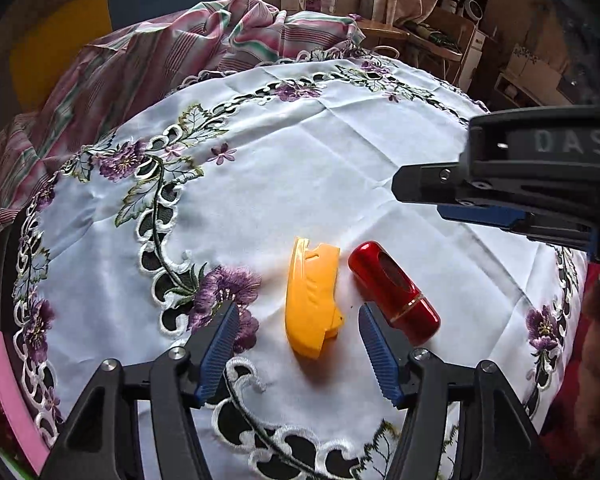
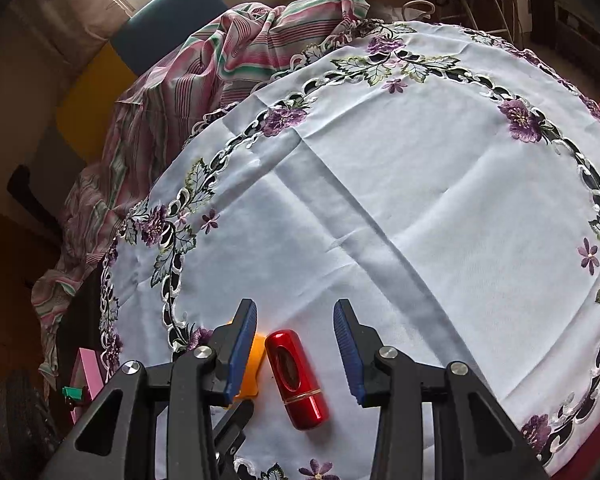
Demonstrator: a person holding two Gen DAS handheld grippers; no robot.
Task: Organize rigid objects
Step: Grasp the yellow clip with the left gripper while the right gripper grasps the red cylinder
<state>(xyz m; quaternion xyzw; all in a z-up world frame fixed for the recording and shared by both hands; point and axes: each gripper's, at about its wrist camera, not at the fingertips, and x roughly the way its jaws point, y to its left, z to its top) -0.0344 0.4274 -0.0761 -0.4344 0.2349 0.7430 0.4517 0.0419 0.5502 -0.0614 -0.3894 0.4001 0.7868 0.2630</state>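
**Two pieces side by side, neither yet gripped**

While the white embroidered tablecloth (image 1: 340, 168) fills most of both views over the round table, your work sits low in the frame. In the left wrist view your left gripper (image 1: 296, 336) has its jaws apart around the lower end of the yellow plastic piece (image 1: 312, 296), pads clear of it on both sides. Just right of it, close but apart, lies the red case (image 1: 394, 288). In the right wrist view your right gripper (image 2: 296, 344) stands with its jaws part open astride the upper end of that red case, touching nothing that I can see. You seem to be lining up a pick on each. Next, lower each gripper squarely and close across the narrow width; both shells look glossy and may slip.
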